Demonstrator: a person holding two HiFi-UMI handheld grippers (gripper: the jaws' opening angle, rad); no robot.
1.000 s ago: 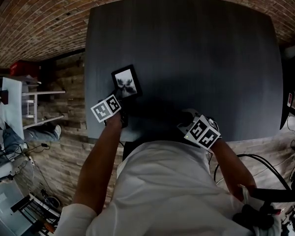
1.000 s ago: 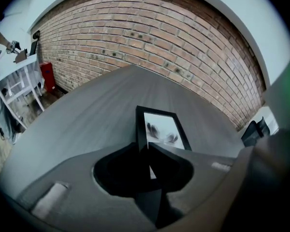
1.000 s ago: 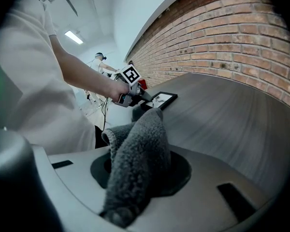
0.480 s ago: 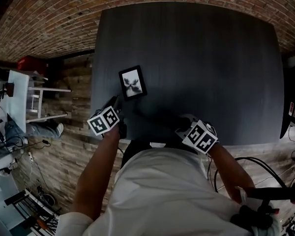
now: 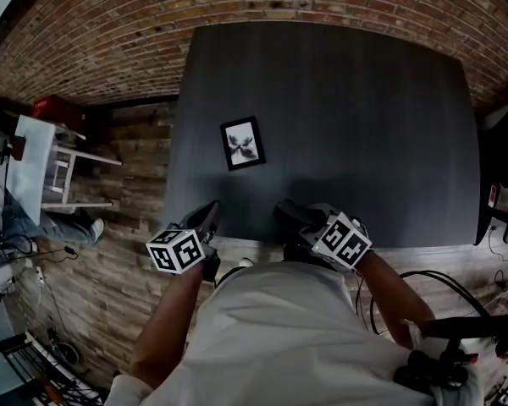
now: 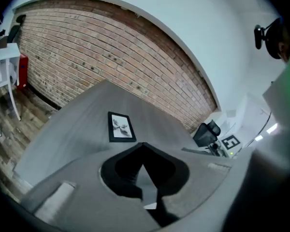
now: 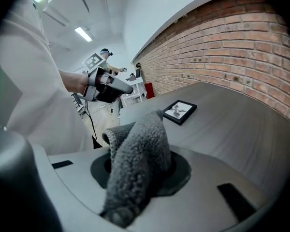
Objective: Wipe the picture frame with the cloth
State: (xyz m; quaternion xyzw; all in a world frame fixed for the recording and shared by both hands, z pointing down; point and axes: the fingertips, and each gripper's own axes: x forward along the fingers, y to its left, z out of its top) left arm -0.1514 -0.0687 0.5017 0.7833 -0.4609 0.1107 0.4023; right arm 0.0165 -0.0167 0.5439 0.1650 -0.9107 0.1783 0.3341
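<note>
A small black picture frame (image 5: 243, 143) with a pale print lies flat on the dark table (image 5: 364, 125), left of centre. It also shows in the left gripper view as the frame (image 6: 121, 127) and in the right gripper view as the frame (image 7: 180, 111). My left gripper (image 5: 205, 218) hovers at the table's near edge, well short of the frame, its tips meeting with nothing between them. My right gripper (image 5: 289, 213) is beside it at the near edge, shut on a fuzzy grey cloth (image 7: 135, 163) that drapes over and hides its jaws.
A brick wall (image 5: 237, 7) runs along the table's far side. Left of the table are a wooden floor, a white shelf unit (image 5: 42, 176) and a red box (image 5: 51, 108). An office chair (image 6: 208, 132) stands to the right. Black cables (image 5: 440, 277) lie on the floor.
My left gripper was at the frame's near corner a second ago. It has drawn back to the table's near edge, leaving the frame flat. The right gripper keeps the cloth.
</note>
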